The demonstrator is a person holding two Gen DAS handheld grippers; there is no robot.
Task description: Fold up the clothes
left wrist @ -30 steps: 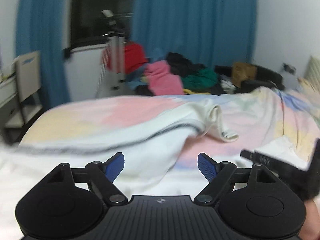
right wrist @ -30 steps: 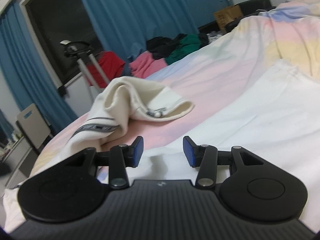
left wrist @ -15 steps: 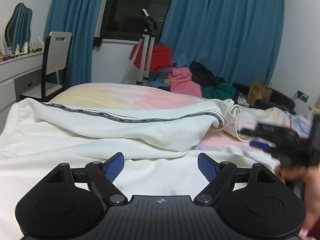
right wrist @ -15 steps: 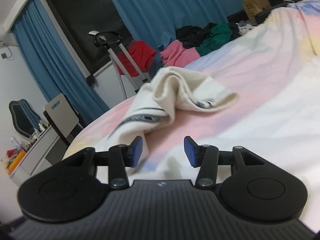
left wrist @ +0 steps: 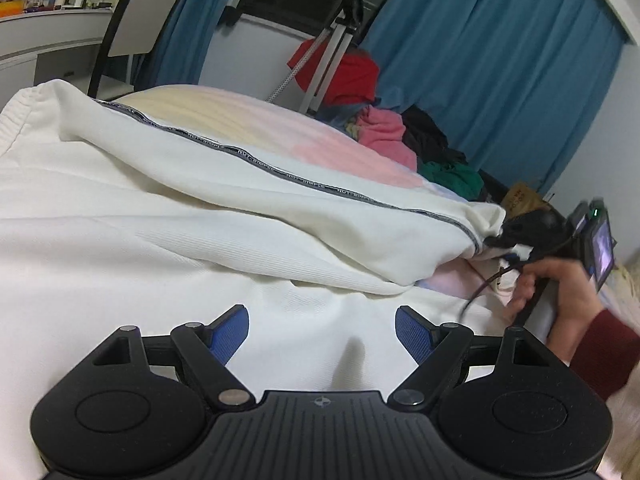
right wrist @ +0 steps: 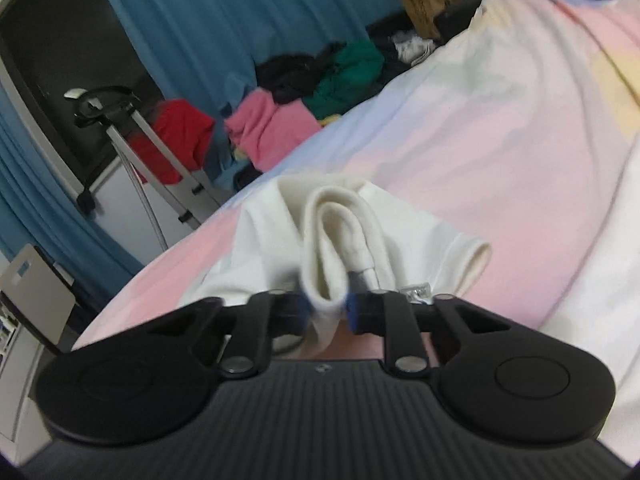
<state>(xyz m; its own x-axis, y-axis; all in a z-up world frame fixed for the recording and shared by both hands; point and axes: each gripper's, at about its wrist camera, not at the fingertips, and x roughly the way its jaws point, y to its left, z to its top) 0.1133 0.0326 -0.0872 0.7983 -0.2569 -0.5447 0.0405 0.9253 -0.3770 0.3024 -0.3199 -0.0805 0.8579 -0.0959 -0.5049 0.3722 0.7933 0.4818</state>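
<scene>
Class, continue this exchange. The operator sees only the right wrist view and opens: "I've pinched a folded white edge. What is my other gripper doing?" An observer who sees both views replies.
Observer: The left gripper is open and holds nothing. It hangs over a flat spread of the white garment.
Operator: Where does the piece I hold lead?
Observer: From the right gripper it runs raised across the bed to a ribbed edge at the far left.
Operator: Any marking to line the fold up on?
Observer: A grey printed stripe runs along that raised length.
</scene>
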